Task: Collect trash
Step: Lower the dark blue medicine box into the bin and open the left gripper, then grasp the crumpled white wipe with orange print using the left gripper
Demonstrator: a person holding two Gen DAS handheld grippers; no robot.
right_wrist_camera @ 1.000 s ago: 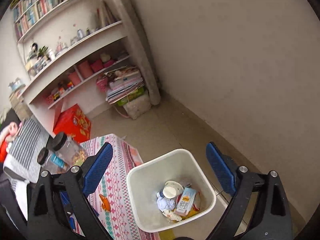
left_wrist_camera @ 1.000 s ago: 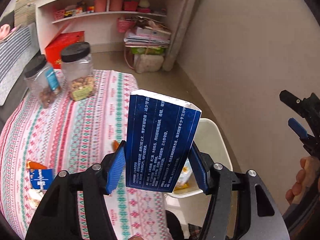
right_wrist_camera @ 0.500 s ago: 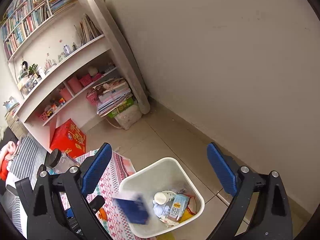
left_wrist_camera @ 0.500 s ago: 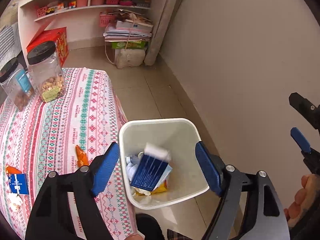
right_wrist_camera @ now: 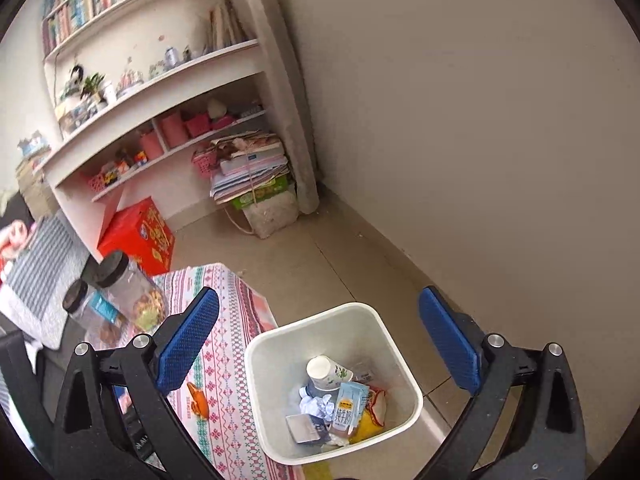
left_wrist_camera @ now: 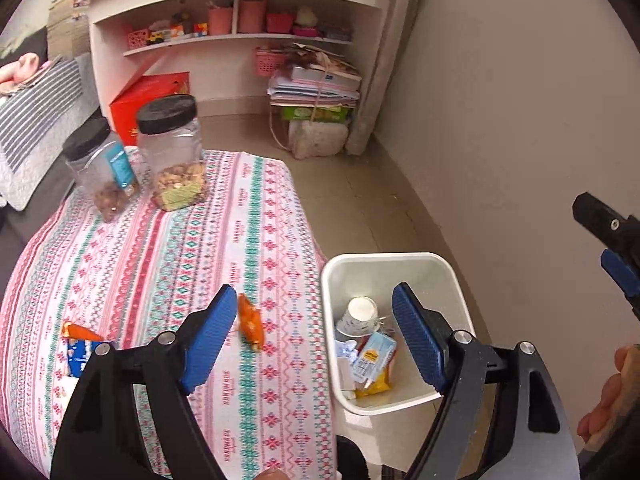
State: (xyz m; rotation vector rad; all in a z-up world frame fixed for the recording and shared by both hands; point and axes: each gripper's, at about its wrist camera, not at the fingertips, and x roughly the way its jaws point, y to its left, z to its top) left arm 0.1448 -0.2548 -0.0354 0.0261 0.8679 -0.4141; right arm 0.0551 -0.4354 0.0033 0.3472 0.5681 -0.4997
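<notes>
The tablecloth (left_wrist_camera: 168, 264) is showing pink, red and green patterned stripes. The bin (right_wrist_camera: 396, 364) is looking white, the wrapper (left_wrist_camera: 250, 322) orange.

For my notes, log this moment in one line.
left gripper: open, empty | right gripper: open, empty | bin: blue box inside | table: orange wrapper

Two wrist fisheyes, both tilted down, facing the shelf corner.
L cam: looks along its own fingers, table (left_wrist_camera: 160, 264) filling left and centre of frame, bin (left_wrist_camera: 452, 276) lower right, close below; the other gripper pokes in at the right edge. R cam: sits further right, more over the bin (right_wrist_camera: 256, 360) at lower centre, wall filling right half, table corner (right_wrist_camera: 224, 280) lower left. Shared: bin w/ contents, two jars (left_wrist_camera: 172, 152) (right_wrist_camera: 128, 292), red box (left_wrist_camera: 152, 96) (right_wrist_camera: 136, 236), shelves, paper stack, floor.
</notes>
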